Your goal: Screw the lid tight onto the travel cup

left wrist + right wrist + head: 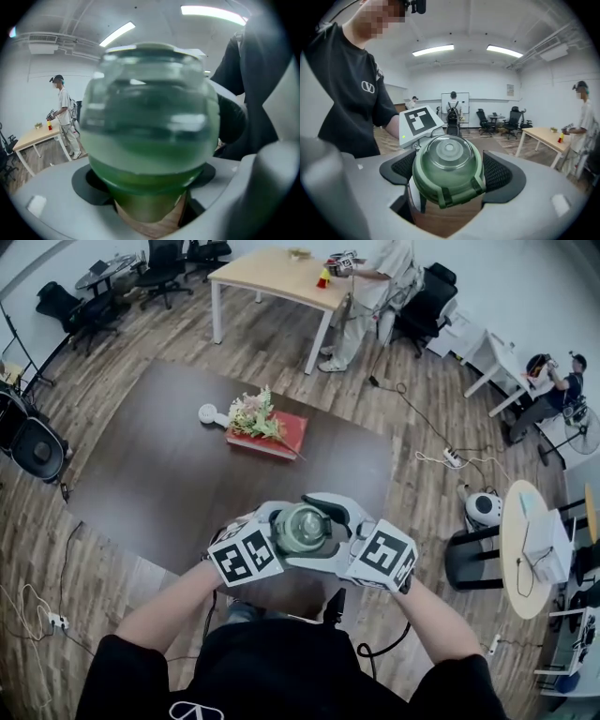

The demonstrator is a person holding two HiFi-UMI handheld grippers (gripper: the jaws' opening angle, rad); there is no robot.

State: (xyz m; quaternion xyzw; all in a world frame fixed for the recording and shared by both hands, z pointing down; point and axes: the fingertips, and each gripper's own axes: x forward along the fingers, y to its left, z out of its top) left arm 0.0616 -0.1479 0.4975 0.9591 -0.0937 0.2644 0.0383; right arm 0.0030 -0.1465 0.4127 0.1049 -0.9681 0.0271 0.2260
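Over the near edge of the dark table (169, 465), right in front of the person's chest, both tools meet around the travel cup (305, 527). The left gripper (146, 197) has its jaws fairly wide and closed on the cup just under the green rim. The right gripper (451, 180) is spread about as wide, its black ribbed pads (502, 174) pressing the lid (448, 159) from both sides. The lid is a clear dome in a pale green ring with a clasp. The gripper shells are smooth grey plastic.
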